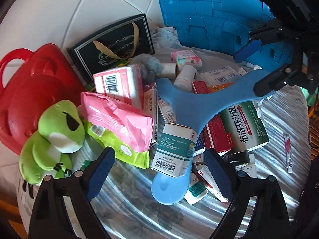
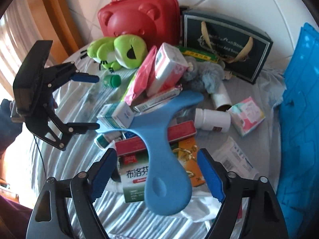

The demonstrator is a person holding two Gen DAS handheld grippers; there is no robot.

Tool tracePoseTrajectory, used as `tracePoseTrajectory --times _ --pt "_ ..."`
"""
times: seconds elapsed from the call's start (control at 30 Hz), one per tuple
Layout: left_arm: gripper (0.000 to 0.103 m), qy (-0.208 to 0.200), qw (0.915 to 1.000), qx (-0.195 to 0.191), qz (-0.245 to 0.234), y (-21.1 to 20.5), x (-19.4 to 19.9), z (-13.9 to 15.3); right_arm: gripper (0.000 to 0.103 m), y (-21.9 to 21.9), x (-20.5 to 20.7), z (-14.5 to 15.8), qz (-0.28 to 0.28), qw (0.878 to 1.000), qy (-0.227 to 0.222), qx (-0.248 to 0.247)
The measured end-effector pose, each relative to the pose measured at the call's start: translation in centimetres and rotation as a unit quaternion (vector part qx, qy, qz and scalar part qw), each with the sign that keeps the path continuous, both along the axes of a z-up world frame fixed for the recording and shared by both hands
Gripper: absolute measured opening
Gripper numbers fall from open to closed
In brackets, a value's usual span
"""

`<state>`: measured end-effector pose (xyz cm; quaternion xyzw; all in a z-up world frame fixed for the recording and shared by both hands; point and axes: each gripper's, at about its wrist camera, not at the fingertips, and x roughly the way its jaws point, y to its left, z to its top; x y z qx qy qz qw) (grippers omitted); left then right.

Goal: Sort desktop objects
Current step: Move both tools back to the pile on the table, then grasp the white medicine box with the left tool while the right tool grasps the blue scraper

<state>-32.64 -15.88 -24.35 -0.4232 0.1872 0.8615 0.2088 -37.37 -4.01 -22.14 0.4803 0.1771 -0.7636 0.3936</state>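
Big pile of desktop clutter on a striped grey cloth, and the landmark here is the blue three-armed foam piece [image 2: 159, 131] lying right on top of it.

Under its right arm sits a green-and-white medicine box [image 1: 247, 123] printed 布洛芬分散, with "Ibuprofen" only half readable on its red stripe. Tucked against the piece's lower lobe is a teal-and-white box [image 1: 173, 149] with a barcode. Behind the piece: a pink wipes pack [image 1: 117, 123], a pink-and-white tissue pack [image 1: 119, 83], a green frog plush [image 1: 53, 135], a red bear-face case [image 2: 139, 14] and a black gift bag [image 2: 225, 41] with gold script I can't make out. A white pill bottle [image 2: 213, 120] lies just right of the piece.

Left gripper [image 1: 157, 173] has its fingers spread, straddling the lower lobe without pinching it. Right gripper [image 2: 157, 173] is spread too, its pads clear of the other lobe.
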Motion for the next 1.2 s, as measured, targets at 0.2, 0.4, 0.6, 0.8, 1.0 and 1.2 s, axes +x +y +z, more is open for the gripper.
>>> tracePoseTrajectory --times 0.2,0.4,0.6,0.8,1.0,1.2 --pt "0.07 -0.071 0.9938 0.02 -0.084 0.5 -2.7 -3.2 0.063 -2.2 -2.2 -4.8 0.048 0.994 -0.064 0.074" --pt "0.037 -0.105 0.9867 0.036 -0.119 1.3 -3.3 -5.3 0.042 -3.6 -2.7 -7.1 0.06 0.989 -0.082 0.107" --pt "0.036 -0.085 0.9915 0.049 -0.085 1.0 -1.9 -4.4 0.035 -3.7 -1.3 -7.1 0.06 0.991 -0.043 0.111" --pt "0.036 -0.061 0.9943 0.057 -0.065 1.3 1.4 -2.4 0.034 -2.6 3.2 -4.3 0.078 0.99 0.043 0.113" --pt "0.036 -0.009 0.9958 0.044 -0.079 1.9 4.2 2.6 0.034 -1.4 5.7 0.3 0.073 0.989 0.089 0.091" --pt "0.036 0.042 0.9912 0.019 -0.124 4.2 5.8 8.6 0.034 0.4 7.1 5.5 0.032 0.991 0.117 0.053"
